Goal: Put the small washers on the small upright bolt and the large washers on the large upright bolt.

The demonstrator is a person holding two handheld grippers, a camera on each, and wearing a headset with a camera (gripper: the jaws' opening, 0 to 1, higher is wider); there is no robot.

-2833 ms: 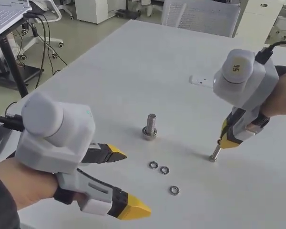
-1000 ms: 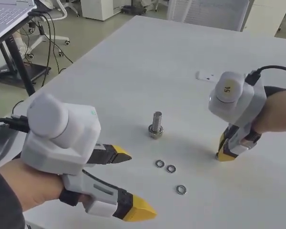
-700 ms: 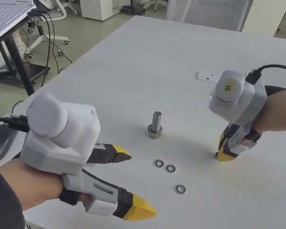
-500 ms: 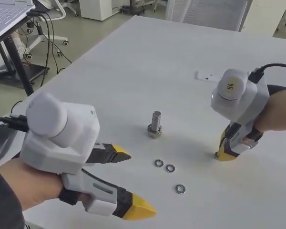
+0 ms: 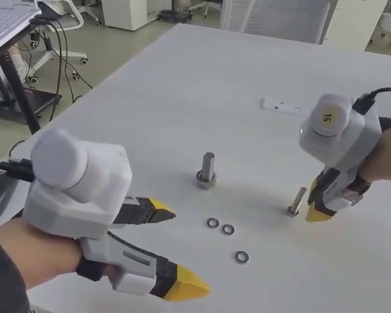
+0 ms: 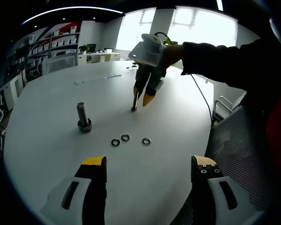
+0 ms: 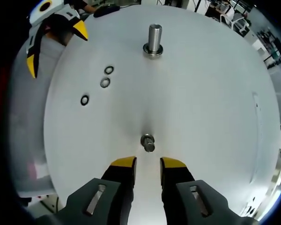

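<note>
I take the large bolt [image 5: 207, 171] as my mark. It stands straight up in the middle of the counter [image 5: 182, 85], with its screw end at the top. I cannot tell if the wide part [image 5: 205, 182] at its foot is its head or some large washers.

The small bolt [image 5: 297, 201] stands well apart from the large bolt, off to my right side. Its head sits on the counter and its long thin body points up. In the head view it leans a little.

My right tool [image 5: 318, 214] is on the far side of the small bolt from the large bolt, just beside it. Its two yellow tips have a small gap between them and they grip nothing. The small bolt is in front of the tips, not between them.

Three small washers [image 5: 228, 229] lie flat near the large bolt, on the side nearer to me. Their holes face up. Two are close together and one lies a bit farther from the large bolt.

My left tool [image 5: 176, 248] is past the washers from the large bolt. Its tips are wide apart and it grips nothing.

I think the small bolt is ready now, and no small washer is on it yet. Next, I think a tool must pinch one small washer by its edge, lift it, and drop its hole over the top of the small bolt. I must be gentle, or the thin bolt may tip over.
</note>
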